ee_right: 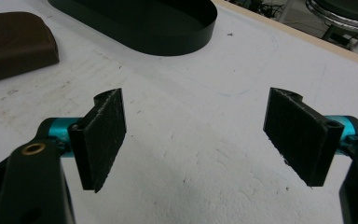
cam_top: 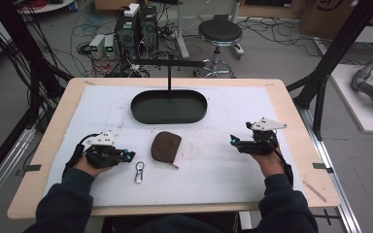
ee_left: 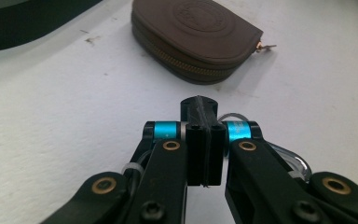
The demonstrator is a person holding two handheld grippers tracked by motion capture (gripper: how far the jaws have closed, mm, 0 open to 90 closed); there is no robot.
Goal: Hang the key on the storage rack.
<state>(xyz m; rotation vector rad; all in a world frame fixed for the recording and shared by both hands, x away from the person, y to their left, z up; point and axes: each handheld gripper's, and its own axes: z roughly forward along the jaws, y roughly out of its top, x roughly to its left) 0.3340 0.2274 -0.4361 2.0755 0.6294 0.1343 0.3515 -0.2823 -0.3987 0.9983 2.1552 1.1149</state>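
Hands come in from the bottom of the high view, each holding a tool over a white mat (cam_top: 213,165) that covers a pale wooden surface (cam_top: 296,145). At the left, the left hand-held gripper (cam_top: 130,156) rests low on the mat, its jaws pressed flat together with nothing between them, as the left gripper view (ee_left: 205,140) shows plainly. Just beside its tip and a little nearer the person lies a silver carabiner (cam_top: 139,172); part of its curved metal loop (ee_left: 293,161) peeks out behind the right jaw link in the left gripper view, not gripped. Next to the right sits a brown zipped pouch (cam_top: 165,145), flat on the mat, its zip pull pointing toward the person's right; it lies just ahead of the closed jaws (ee_left: 200,39). Beyond the pouch, toward the far edge, stands a black oval tray (cam_top: 141,109) with an upright post and crossbar rising from it. At the right, the right hand-held gripper (cam_top: 232,140) is spread wide and holds nothing, its two pads well apart over bare mat (ee_right: 193,135), with the tray's rim (ee_right: 186,39) and a corner of the pouch (ee_right: 14,44) farther off.
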